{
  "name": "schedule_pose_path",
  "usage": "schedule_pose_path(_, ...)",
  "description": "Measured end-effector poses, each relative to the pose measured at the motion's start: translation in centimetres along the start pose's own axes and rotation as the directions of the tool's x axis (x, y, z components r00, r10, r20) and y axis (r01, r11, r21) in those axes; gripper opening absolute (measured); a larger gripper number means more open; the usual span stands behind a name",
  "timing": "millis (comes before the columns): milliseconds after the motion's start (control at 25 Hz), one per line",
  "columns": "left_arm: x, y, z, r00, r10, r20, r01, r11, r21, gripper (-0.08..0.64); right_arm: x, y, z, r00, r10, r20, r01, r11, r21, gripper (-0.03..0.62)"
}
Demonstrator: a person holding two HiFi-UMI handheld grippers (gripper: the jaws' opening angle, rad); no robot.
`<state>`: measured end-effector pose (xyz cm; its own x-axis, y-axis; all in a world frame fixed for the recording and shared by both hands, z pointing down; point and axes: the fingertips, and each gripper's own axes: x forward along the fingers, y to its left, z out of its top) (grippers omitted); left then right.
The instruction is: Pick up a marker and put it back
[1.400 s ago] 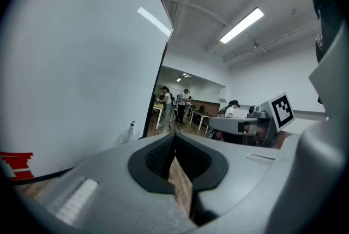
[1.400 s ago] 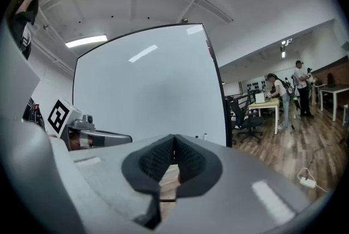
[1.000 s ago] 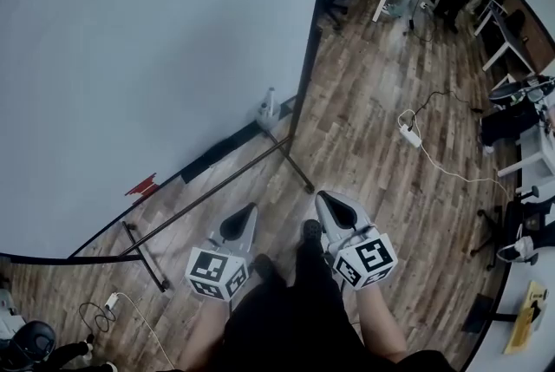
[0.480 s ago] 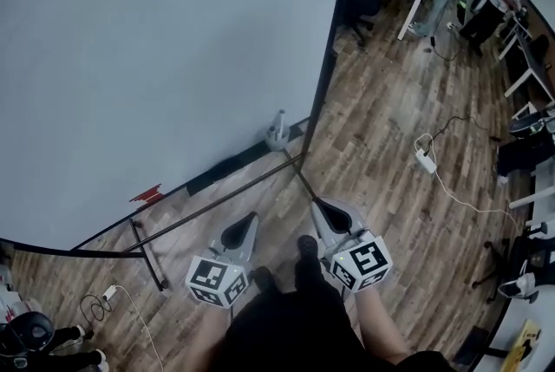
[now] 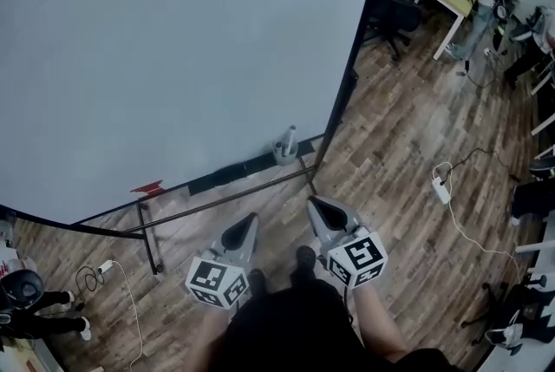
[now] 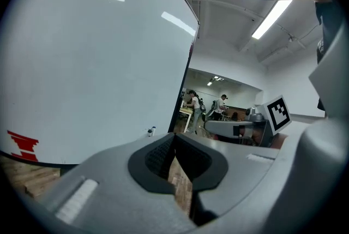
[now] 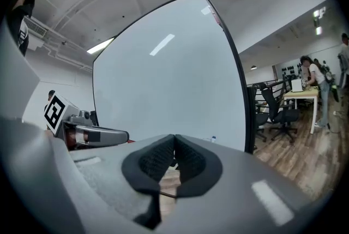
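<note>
Fingers [image 6: 158, 157] together before whiteboard [image 5: 173, 58], wood floor [image 5: 395, 158].

I can't read any words or numbers here. The cubes [image 5: 215, 279] on the left gripper [image 5: 250, 219] and right gripper [image 5: 314, 204] show only black-and-white squares. The red mark [image 5: 146, 186] low on the whiteboard [image 5: 173, 58] is too small to read.

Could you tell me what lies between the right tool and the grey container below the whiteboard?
Head view: between right tool and grey container, only the stand's black crossbar over wood floor.
</note>
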<state>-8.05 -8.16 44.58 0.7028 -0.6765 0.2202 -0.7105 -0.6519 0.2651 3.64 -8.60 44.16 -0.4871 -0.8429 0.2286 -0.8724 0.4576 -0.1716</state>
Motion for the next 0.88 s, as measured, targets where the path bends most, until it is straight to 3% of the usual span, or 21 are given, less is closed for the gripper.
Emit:
schedule_pose_path(600,5.1,-2.4,-1.4,0.985,0.174,0.001,-0.174,0.984,-0.039,0.011,4.5,-4.7,-2.6,0.966,0.229,-0.117,-0.233,0.972,-0.025,0.003)
schedule_pose_path(880,5.1,-1.0,-2.5,0.967,0.253,-0.016,-0.254,0.965,-0.059,0.011,6.9,-4.8,-5.0,0.947,0.269,-0.176,-0.273,0.962,0.003,0.005)
